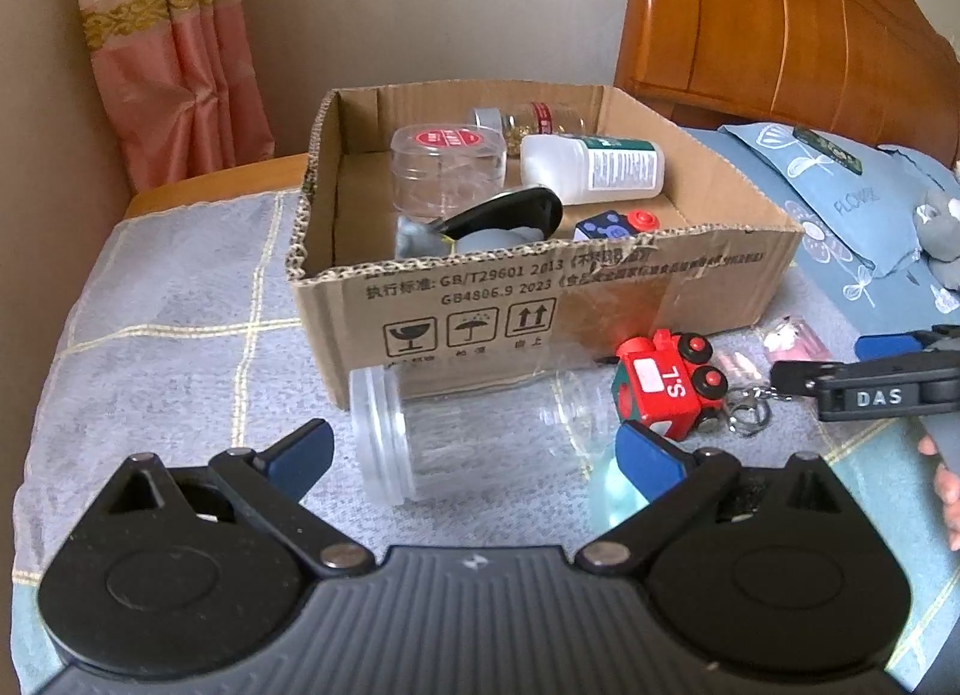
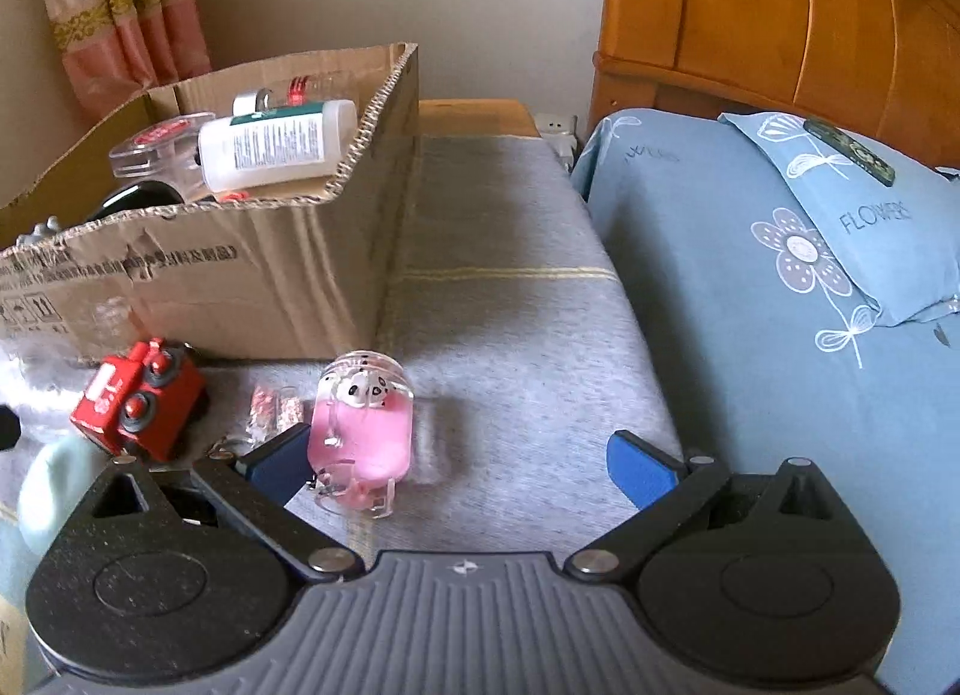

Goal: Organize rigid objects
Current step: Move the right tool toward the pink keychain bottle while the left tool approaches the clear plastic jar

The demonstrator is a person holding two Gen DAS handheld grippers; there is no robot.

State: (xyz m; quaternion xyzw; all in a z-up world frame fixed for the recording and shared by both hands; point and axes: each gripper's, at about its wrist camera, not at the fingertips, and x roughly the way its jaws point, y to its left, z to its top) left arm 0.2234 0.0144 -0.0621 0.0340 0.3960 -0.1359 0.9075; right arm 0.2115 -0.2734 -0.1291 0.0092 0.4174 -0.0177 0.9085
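The left claw (image 1: 474, 455) is wide open and holds nothing; the clear plastic jar (image 1: 480, 431) lies on its side between its fingers, just in front of the brown cardboard box (image 1: 540, 299). The right claw (image 2: 462, 470), also wide and empty, frames the pink transparent keychain capsule (image 2: 363, 425). I judge both are approaching; next they must close, then lift into the box. The jar's far end is hard to see.

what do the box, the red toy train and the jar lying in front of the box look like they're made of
Box: corrugated cardboard, matte brown; the fluted layer shows along its torn top edge.
Red toy train: probably painted wood or hard plastic; glossy red with blocky shapes, so it stays open.
Jar: clear plastic, likely; the blanket shows through it and its mouth is ridged.
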